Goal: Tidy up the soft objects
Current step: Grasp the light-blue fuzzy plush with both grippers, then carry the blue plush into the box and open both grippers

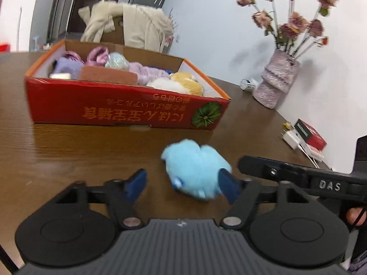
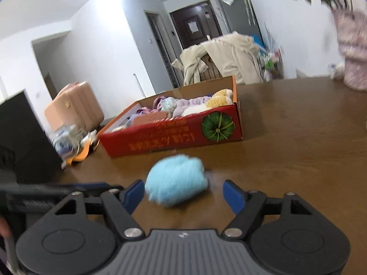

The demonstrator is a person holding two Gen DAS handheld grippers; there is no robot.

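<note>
Left claw (image 1: 183, 184) is sitting wide, blue pads spread. The fluffy light-blue plush toy (image 1: 197, 177) is lying on the dark brown wood-grain worktop (image 1: 68, 155), off-centre in the gap and pressing against the right-side blue pad (image 1: 228, 184); the left-side pad is standing clear of it. Not gripped.

Right claw (image 2: 185, 193) is also sitting wide. In its view the same blue plush (image 2: 176, 180) is resting on the worktop (image 2: 298, 149) between the pads, close to the left-side one (image 2: 134, 193) and apart from the right-side one. Can't tell whether it's actually touching; the frame is blurring there.

The right unit's black body is showing at the right edge of the left wrist view, just beside the plush.

Beyond the plush, the red cardboard box with orange print and a green pumpkin graphic (image 1: 119, 105) is standing open on the worktop, apart from the toy. It is holding soft items: purple and lilac cloths, a pale round piece, a brown flat piece, a cream-and-yellow plush (image 1: 181, 82).

The pink textured vase of dried roses (image 1: 275, 78) is standing near the wall, well to the right of the box.
</note>
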